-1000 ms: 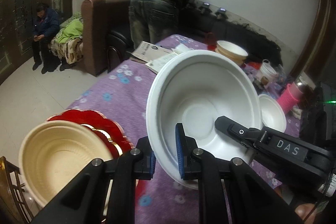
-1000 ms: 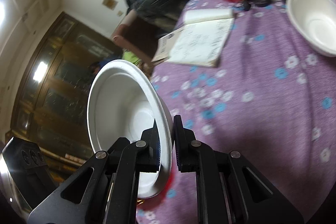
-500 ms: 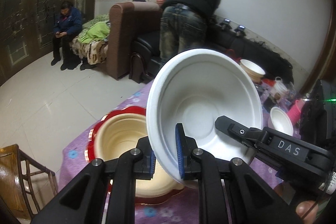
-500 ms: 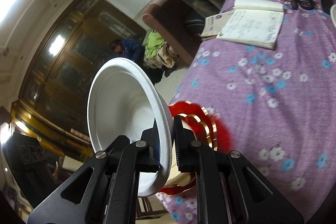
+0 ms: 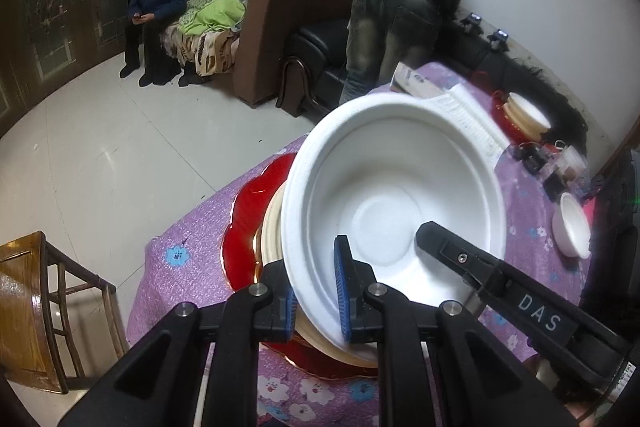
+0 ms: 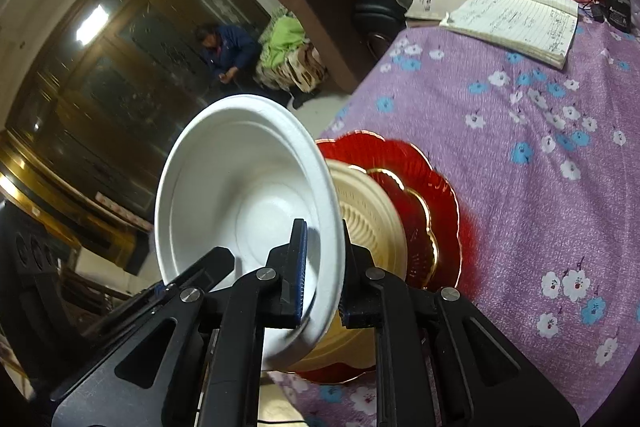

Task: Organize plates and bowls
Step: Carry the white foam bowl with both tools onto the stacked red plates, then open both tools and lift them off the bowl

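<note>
Left gripper [image 5: 316, 301] and right gripper [image 6: 322, 277] both pinch rim of big white foam bowl [image 5: 394, 205]. Bowl tilted, above tan ribbed bowl [image 6: 370, 223] on red scalloped plate [image 6: 434, 187], purple flowered tablecloth [image 6: 540, 115].

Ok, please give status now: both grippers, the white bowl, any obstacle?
Left gripper and right gripper both shut on white bowl rim. Bowl tilted over cream bowl on red plate. Nothing in the way.

Dim indoor light, ceiling-lamp glare on dark glass doors [image 6: 92, 23], strong fisheye bending, black vignetted corners, slight blur
</note>
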A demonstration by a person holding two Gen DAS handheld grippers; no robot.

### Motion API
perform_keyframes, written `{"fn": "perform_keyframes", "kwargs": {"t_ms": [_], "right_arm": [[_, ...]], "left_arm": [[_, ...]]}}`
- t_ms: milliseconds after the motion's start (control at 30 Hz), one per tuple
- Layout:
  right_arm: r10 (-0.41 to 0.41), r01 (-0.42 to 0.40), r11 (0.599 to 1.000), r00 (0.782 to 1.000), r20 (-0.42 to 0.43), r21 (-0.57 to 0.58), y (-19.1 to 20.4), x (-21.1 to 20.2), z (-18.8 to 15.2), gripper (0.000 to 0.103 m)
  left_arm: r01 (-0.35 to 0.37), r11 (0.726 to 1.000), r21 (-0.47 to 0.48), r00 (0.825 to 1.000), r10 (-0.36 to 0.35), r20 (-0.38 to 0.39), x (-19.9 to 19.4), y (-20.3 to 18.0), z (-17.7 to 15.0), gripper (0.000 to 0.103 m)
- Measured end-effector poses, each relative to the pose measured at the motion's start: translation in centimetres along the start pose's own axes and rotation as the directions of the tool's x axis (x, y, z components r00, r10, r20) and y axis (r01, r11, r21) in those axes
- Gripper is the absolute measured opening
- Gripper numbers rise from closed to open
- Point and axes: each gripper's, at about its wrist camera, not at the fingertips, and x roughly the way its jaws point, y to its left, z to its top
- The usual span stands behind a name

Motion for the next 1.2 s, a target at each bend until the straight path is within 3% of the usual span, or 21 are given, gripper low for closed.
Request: {"fn": "perform_keyframes", "kwargs": {"t_ms": [133,267,333,400,500,633,700,767,833,933,1000,1100,1200], "right_arm": [[-0.040,0.040,0.999,0.999,0.004,-0.020,-0.4,0.4,0.2,0.013],[-0.088,0.088,0.995,0.996,0.009,-0.041,-0.8,0.5,0.2,0.014],[-0.094,0.095,0.995,0.995,0.027,-0.042,-1.1,0.1,0.3,0.014],[-0.090,0.091,0.995,0.995,0.036,-0.033,-1.5,-0.2,0.4,0.015],[-0.078,0.079,0.997,0.995,0.055,-0.023,-1.8,-1.1,0.4,0.015],[-0.049,0.051,0.999,0.993,0.106,-0.019,-2.5,-3.0,0.4,0.015],[-0.049,0.051,0.999,0.988,0.147,-0.012,-3.3,-4.4,0.3,0.016],[-0.069,0.071,0.997,0.982,0.177,-0.002,-4.5,-5.9,0.3,0.025],[-0.096,0.095,0.995,0.973,0.211,0.018,-6.4,-7.6,0.3,0.026],[-0.177,0.164,0.984,0.951,0.255,0.070,-10.0,-10.6,0.4,0.026],[-0.223,0.199,0.974,0.934,0.279,0.109,-12.6,-12.9,0.5,0.026],[-0.289,0.238,0.953,0.901,0.323,0.187,-16.9,-17.0,0.4,0.026],[-0.374,0.278,0.915,0.856,0.356,0.291,-21.4,-21.6,0.4,0.044]], "left_arm": [[-0.022,1.000,0.016,1.000,0.022,0.000,-0.3,-0.3,0.0,0.015],[-0.085,0.996,0.042,0.995,0.083,0.055,-1.4,-0.3,0.3,0.017],[-0.122,0.990,0.066,0.990,0.117,0.078,-1.8,-0.3,0.3,0.025],[-0.152,0.986,0.073,0.985,0.145,0.096,-2.2,-0.2,0.3,0.039],[-0.180,0.982,0.057,0.973,0.169,0.157,-3.5,0.0,0.3,0.040],[-0.142,0.987,0.069,0.962,0.122,0.243,-5.7,-1.4,0.4,0.052],[-0.100,0.989,0.111,0.963,0.069,0.261,-6.4,-3.2,0.3,0.067],[-0.057,0.984,0.170,0.965,0.010,0.263,-6.5,-5.9,-0.1,0.072],[-0.011,0.970,0.242,0.971,-0.048,0.235,-6.2,-8.6,-0.6,0.074],[0.122,0.930,0.348,0.983,-0.162,0.090,-3.9,-13.7,-1.7,0.079],[0.196,0.895,0.401,0.978,-0.206,-0.017,-1.8,-17.1,-2.4,0.079],[0.226,0.860,0.457,0.974,-0.202,-0.101,1.3,-21.5,-3.2,0.079],[0.210,0.842,0.497,0.977,-0.160,-0.142,4.4,-25.0,-3.8,0.079]]}}
